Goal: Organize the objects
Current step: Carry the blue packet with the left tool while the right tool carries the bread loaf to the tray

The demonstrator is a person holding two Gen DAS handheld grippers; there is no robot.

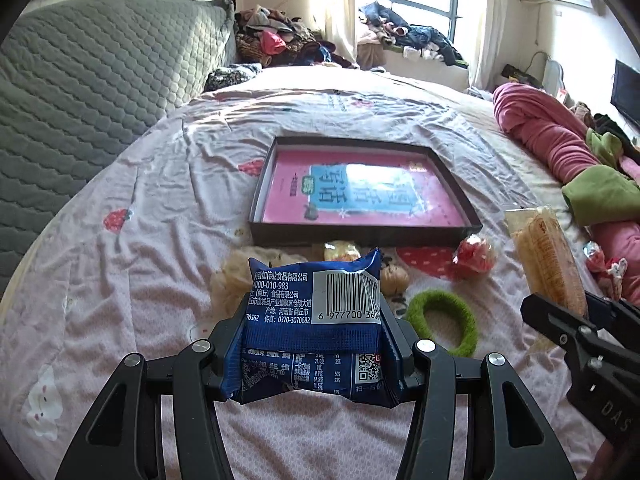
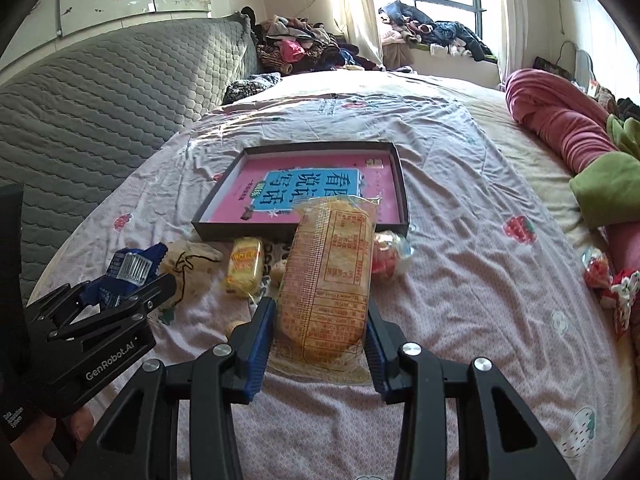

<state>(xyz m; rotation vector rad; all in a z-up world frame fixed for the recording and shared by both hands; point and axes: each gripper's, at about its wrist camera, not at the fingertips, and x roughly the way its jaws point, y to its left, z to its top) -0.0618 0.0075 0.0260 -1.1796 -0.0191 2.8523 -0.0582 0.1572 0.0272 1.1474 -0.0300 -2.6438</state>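
Both tongs are up off the bed here, and both are loaded. The left gripper (image 1: 316, 340) has its jaws clamped on a blue snack packet (image 1: 316, 320), the barcode end poking out past the fingertips, the packet pinched across its width and clear of the sheet. Alongside it on the right, the right gripper (image 2: 320, 332) squeezes a long yellow-orange wrapped bar (image 2: 328, 276) between its blue pads (image 2: 256, 344), the bar standing forward and slightly tilted out of the jaws. Straight ahead of both tongs, beyond the held items, lies the shallow black tray (image 1: 264, 184) flat on the pink patterned bedsheet (image 1: 132, 184), with a pink-and-blue booklet (image 1: 360, 192) lying inside it. Between the tongs and the tray's near wall sits the scatter: a small yellow packet (image 2: 245, 266) just left of the right gripper's bar, a beige drawstring pouch (image 2: 192, 264) near the left gripper, a red-and-clear wrapped sweet (image 1: 474, 256) just beside the tray's near right corner, and a fuzzy green ring (image 1: 444, 320) lying on the sheet between the two tongs. Far right, a pink blanket (image 1: 552, 132) is bundled along the bed's edge.
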